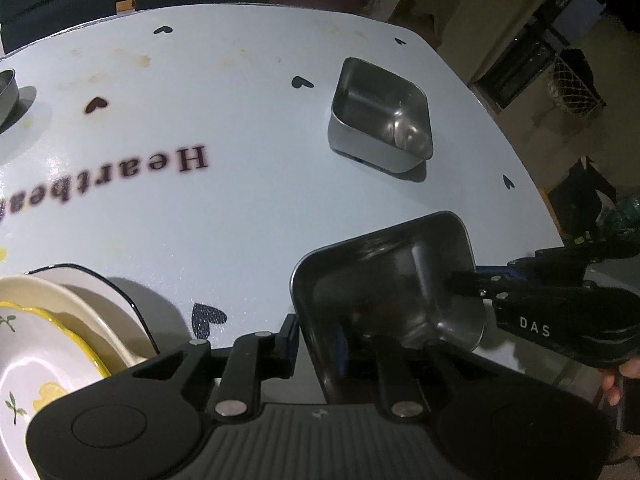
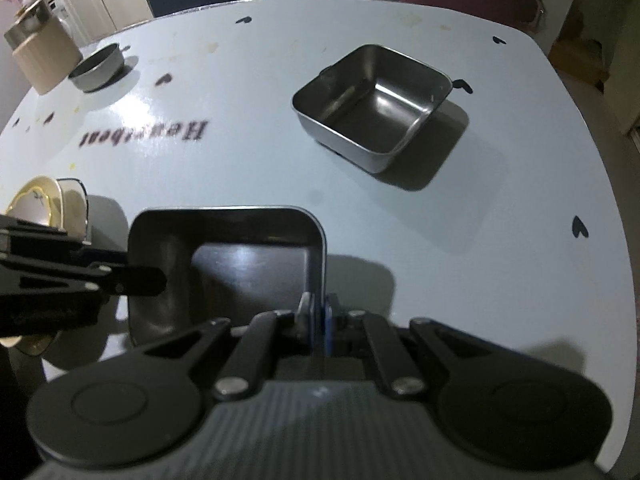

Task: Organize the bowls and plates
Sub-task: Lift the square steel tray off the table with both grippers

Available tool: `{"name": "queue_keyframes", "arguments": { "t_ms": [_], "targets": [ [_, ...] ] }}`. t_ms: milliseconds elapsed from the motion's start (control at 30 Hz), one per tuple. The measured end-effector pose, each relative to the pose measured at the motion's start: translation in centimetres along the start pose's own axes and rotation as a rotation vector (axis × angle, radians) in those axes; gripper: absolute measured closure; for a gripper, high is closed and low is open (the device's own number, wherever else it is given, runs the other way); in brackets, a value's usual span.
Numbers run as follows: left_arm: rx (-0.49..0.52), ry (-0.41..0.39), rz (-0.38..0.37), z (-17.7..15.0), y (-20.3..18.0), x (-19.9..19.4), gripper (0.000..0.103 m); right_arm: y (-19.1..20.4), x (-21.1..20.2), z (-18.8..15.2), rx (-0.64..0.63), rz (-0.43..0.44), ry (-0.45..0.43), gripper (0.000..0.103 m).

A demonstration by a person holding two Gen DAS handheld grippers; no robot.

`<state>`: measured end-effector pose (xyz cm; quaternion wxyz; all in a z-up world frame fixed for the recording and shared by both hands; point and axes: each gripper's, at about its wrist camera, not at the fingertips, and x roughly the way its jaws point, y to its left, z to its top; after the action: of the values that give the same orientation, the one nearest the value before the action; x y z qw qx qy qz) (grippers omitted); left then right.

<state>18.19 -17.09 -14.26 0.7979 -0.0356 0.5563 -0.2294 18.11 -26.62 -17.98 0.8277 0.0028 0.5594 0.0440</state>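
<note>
A square steel bowl [image 1: 384, 280] [image 2: 248, 264] is at the near side of the table, between both grippers. My right gripper [image 2: 318, 312] [image 1: 464, 280] is shut on its right wall, blue pads pinching the rim. My left gripper [image 1: 332, 340] [image 2: 148, 280] straddles the opposite wall, one finger inside and one outside, jaws slightly apart and not clamping. A second square steel bowl [image 1: 380, 116] [image 2: 372, 108] sits empty farther out on the table. Stacked ceramic plates [image 1: 60, 320] [image 2: 40, 200], one with a yellow rim, lie to the left.
The pale blue table [image 1: 240, 220] [image 2: 520, 200] has printed hearts and lettering. A round steel bowl [image 2: 98, 66] [image 1: 6, 84] and a beige container [image 2: 44, 56] stand at the far left. Chairs line the far edge. A person's hand [image 1: 624, 372] holds the right gripper.
</note>
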Motion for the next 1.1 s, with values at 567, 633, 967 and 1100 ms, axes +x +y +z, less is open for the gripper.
{"name": "queue_keyframes", "arguments": {
  "t_ms": [567, 633, 967, 1100],
  "targets": [
    [0.037, -0.013, -0.013, 0.9, -0.4, 0.6, 0.079, -0.3, 0.9, 0.7, 0.016, -0.046, 0.01, 0.096],
    [0.042, -0.011, -0.012, 1.0, -0.5, 0.7, 0.079, -0.1, 1.0, 0.7, 0.012, -0.051, 0.017, 0.096],
    [0.064, 0.005, 0.0, 0.8, -0.5, 1.0, 0.054, 0.1, 1.2, 0.6, -0.005, -0.041, 0.018, 0.081],
    [0.071, 0.0, 0.007, 0.9, -0.4, 0.8, 0.043, 0.3, 0.6, 0.5, -0.019, -0.032, -0.004, 0.053]
  ]
}}
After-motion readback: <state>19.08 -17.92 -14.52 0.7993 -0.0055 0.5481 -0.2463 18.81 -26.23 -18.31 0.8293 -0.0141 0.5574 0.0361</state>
